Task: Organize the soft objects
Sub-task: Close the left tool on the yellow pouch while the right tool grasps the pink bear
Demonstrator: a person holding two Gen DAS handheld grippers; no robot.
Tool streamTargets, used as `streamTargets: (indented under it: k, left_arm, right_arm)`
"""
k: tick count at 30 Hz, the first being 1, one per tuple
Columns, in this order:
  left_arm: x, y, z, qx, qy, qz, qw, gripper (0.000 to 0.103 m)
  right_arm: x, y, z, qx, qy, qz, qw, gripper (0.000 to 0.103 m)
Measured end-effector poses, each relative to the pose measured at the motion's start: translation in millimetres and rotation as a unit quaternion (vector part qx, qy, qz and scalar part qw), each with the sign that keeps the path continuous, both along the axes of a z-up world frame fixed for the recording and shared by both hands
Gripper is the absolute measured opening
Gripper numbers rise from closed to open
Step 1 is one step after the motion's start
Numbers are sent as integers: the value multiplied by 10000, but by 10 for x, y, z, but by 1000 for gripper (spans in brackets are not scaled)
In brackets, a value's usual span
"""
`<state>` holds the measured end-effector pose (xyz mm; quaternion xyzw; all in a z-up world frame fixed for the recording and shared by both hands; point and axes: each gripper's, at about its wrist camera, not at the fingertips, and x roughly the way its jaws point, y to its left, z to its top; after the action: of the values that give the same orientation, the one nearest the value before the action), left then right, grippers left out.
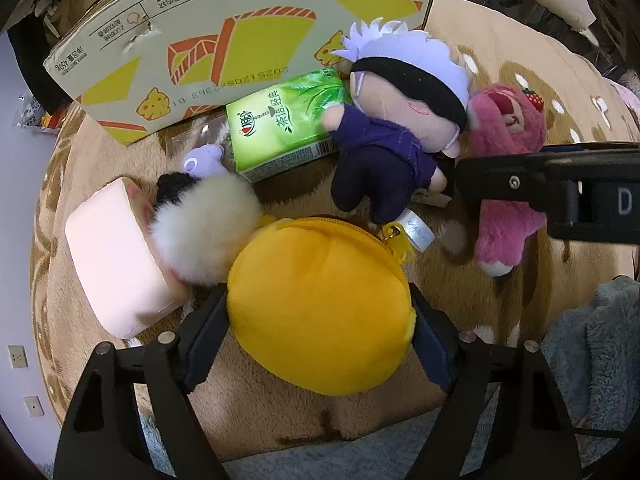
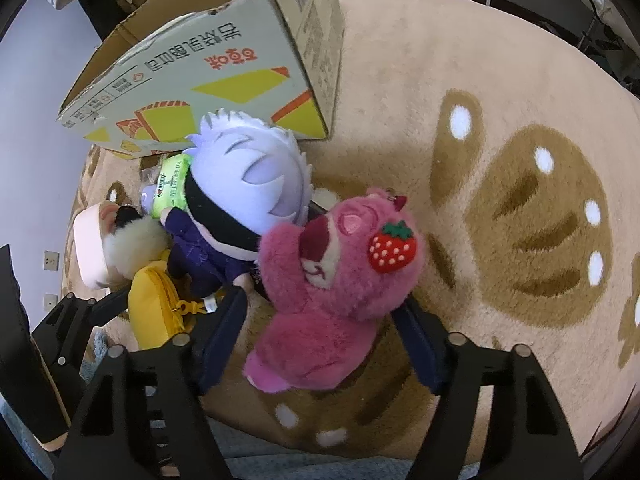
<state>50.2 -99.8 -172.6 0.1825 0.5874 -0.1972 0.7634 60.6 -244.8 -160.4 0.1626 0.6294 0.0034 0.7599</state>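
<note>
A round yellow plush pouch [image 1: 320,312] lies on the rug between the fingers of my left gripper [image 1: 320,308], which touch both its sides. A pink bear plush with a strawberry [image 2: 332,292] lies between the fingers of my right gripper [image 2: 324,304], which close on its body. A white-haired doll in dark clothes [image 1: 392,128] lies between them, also in the right wrist view [image 2: 240,216]. A fluffy white pom-pom [image 1: 204,228], a pink soft block [image 1: 116,256] and a green tissue pack [image 1: 280,124] lie nearby. The right gripper's finger [image 1: 560,184] crosses the bear [image 1: 508,120].
A large printed cardboard box [image 1: 224,40] lies on its side behind the toys, also in the right wrist view [image 2: 224,68]. Everything rests on a beige and brown rug [image 2: 500,160]. A blue-grey fleece [image 1: 592,344] lies at the right. Wall sockets [image 1: 18,356] show at left.
</note>
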Motion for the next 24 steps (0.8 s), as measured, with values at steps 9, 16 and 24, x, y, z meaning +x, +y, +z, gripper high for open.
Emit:
streamTargets:
  k: [9,16,24]
  left_arm:
    - [-31,-19,20,-37,-4,4,10000,81]
    - [-59,31,55,-80,-11,3,10000,78]
    - [-118,86,132,-87,-131,71,9999,72]
  right_arm:
    - [22,-28,-81,-95,182,-63,9998,70]
    - [42,-13,-140,-129,353,2,9993,60]
    - [-58,-33,-14,-203,187,-18,9996,47]
